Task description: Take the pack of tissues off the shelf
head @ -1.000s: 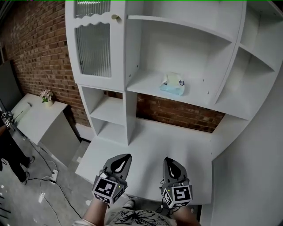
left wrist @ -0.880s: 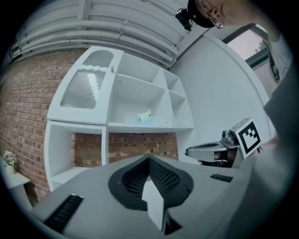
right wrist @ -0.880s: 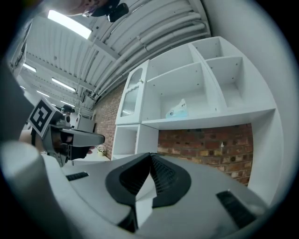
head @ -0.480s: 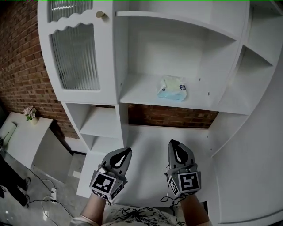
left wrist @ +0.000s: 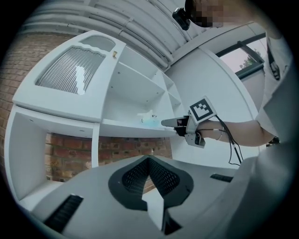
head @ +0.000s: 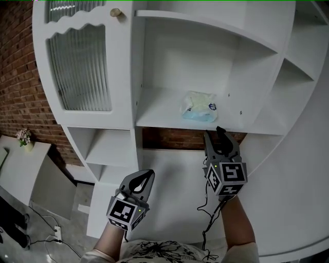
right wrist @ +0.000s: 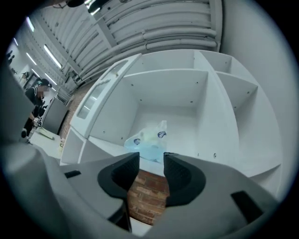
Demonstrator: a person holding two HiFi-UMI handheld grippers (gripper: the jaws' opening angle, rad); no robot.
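From the head view, the pack of tissues lies on the middle shelf of a white shelf unit, toward the front edge, with open space around it. The right gripper is raised just below and in front of that shelf edge, pointing up at the pack but not touching it. Its two jaws stand apart. The left gripper hangs lower, well apart from the shelf, over the white surface beneath, with its jaws pressed together. To the left a cabinet door with ribbed glass carries a round knob, and a brick wall runs behind the unit.

In the left gripper view, the left claw is clenched on nothing, its dark ribbed pads meeting at the tip. Beyond it the right gripper reaches toward the pack of tissues at the shelf edge, with its marker cube facing the camera.

In the right gripper view, the right claw is released and opening, with only brick showing in the gap between the pads. The pale blue pack sits on the shelf just beyond the jaw tips, untouched.
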